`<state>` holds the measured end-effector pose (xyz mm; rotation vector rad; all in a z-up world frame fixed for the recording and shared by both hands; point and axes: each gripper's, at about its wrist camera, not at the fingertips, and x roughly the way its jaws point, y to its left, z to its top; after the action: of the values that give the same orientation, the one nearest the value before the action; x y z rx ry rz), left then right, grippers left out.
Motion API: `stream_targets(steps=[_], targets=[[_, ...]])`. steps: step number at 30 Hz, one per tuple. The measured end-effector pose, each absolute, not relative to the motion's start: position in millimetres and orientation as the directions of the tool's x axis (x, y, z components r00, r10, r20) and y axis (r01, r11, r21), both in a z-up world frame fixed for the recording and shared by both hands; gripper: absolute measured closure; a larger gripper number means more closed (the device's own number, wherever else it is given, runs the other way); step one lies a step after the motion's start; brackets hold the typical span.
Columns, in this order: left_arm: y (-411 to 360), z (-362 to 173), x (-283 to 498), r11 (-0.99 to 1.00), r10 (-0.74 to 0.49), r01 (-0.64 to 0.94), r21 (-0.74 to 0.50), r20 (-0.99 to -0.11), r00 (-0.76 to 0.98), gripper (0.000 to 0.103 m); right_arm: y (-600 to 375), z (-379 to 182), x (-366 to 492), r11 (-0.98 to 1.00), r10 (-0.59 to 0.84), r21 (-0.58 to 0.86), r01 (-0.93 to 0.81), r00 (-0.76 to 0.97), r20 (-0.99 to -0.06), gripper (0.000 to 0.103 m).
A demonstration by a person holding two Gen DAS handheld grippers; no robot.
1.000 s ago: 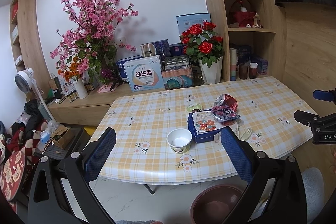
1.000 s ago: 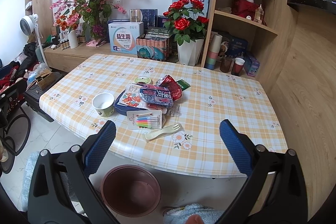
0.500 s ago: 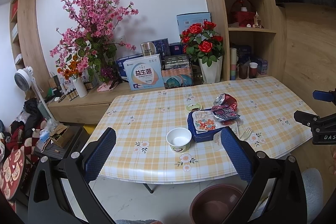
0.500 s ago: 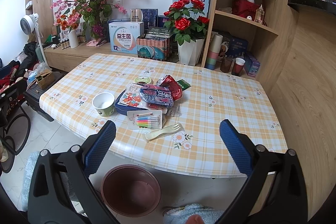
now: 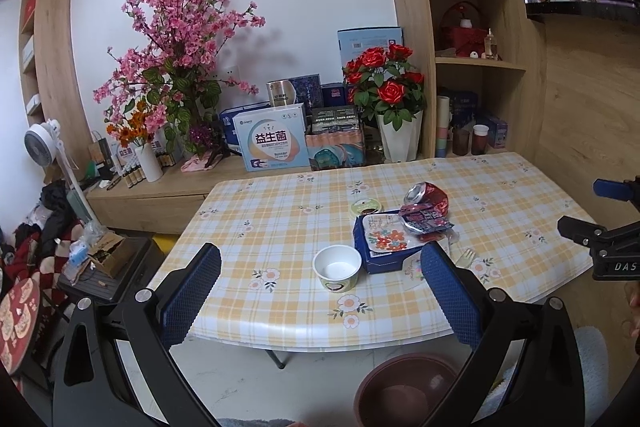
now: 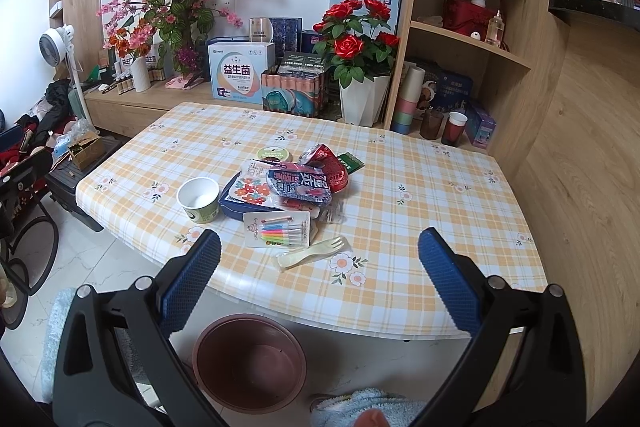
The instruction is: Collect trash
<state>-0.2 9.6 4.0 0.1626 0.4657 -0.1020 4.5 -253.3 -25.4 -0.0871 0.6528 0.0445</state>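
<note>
The big table [image 6: 420, 195] with the yellow check cloth fills both views. It looks the same as a moment ago, so nothing has been picked up and the job is only starting.

Under the near edge of the table, a brown tub [image 6: 250, 363] sits on the floor. It looks empty, and it is likely where the trash goes.

The left gripper [image 5: 320, 291] and the right gripper [image 6: 319, 277] are both spread wide and hold nothing. They hang near the table edge and have hardly moved.

The trash is in a pile in the middle of the table: a blue box [image 5: 378, 255], a snack bag [image 6: 300, 183], a squashed red can [image 5: 428, 194], a card of candles [image 6: 278, 229], a white cup [image 6: 199, 199] just left of the pile, and a plastic fork [image 6: 312, 251] closest to the right gripper.
</note>
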Motion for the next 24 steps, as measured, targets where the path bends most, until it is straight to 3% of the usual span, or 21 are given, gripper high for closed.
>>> stream_targets(steps=[11, 24], targets=[[17, -9, 4, 0.979, -0.111, 0.174, 0.103, -0.448, 0.887, 0.005, -254, -33, 7, 0.997, 0.002, -0.06, -0.049, 0.789, -0.614, 0.006], [40, -67, 35, 0.98, -0.156, 0.196, 0.028, -0.5, 0.852, 0.005, -269, -99, 38, 0.999, 0.054, 0.031, -0.044, 0.755, -0.654, 0.006]])
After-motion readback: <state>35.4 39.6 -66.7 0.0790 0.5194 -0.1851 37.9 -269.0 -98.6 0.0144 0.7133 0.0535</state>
